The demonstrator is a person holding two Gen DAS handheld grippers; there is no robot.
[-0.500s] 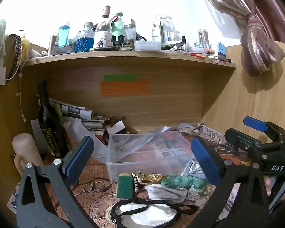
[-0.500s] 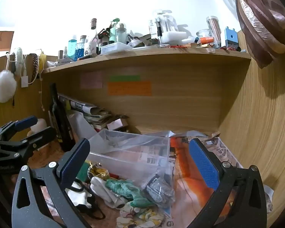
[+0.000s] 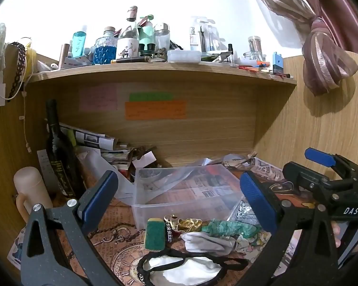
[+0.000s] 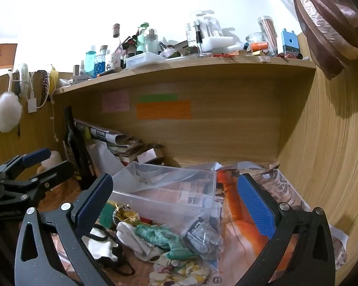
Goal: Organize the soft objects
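Left wrist view shows the soft objects heaped on the desk (image 3: 112,228) just in front of the clear plastic bin (image 3: 179,190): a green cloth (image 3: 226,228), a grey-white sock (image 3: 207,244), a white mask with black straps (image 3: 186,269), a green sponge (image 3: 155,234). Nothing soft looks binned yet, so sorting seems barely begun. Both the left tool (image 3: 179,205) and right tool (image 4: 174,205) hang released, grasping nothing. Only the right wrist view reveals a floral cloth (image 4: 179,271) and a clear bag of grey fabric (image 4: 202,236).
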